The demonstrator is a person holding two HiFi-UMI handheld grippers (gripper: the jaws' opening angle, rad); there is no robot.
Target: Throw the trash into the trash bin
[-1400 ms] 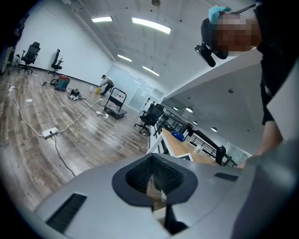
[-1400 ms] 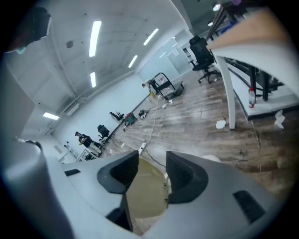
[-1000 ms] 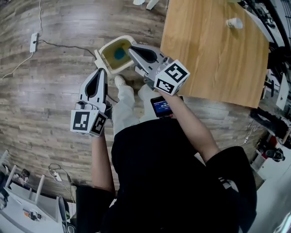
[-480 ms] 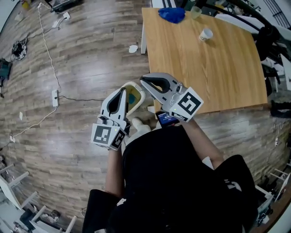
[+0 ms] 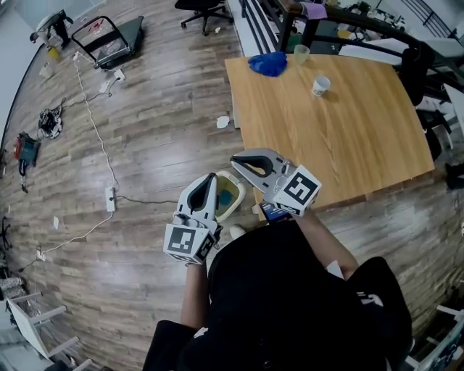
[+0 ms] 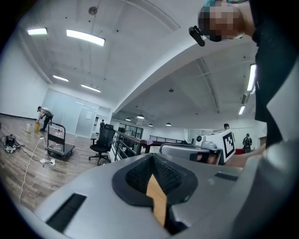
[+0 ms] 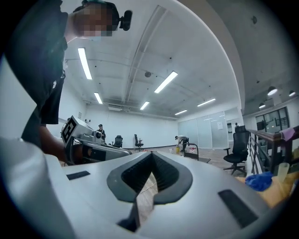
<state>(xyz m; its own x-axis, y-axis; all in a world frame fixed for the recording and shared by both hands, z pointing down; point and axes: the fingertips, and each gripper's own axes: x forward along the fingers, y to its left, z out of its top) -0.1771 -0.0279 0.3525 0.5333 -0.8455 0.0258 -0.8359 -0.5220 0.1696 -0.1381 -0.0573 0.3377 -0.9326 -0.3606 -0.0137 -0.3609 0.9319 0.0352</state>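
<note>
you've raised both grippers off the trash bin (image 5: 238, 206) on the floor since a second ago, and a blue piece of trash (image 5: 225, 197) lies inside it, so that drop looks done. the left gripper (image 5: 212, 177) and right gripper (image 5: 235, 160) both have their fingers pressed together on nothing. a blue wad (image 5: 268, 64) and a paper cup (image 5: 320, 85) sit on the counter (image 5: 348, 145), likely next.

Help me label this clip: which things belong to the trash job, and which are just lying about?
Job: trash bin, blue scrap inside it, left gripper and right gripper, both shut, empty; possibly the paper cup and crumpled paper on the floor.
Lying about: power strip, cart, office chair, table.
</note>
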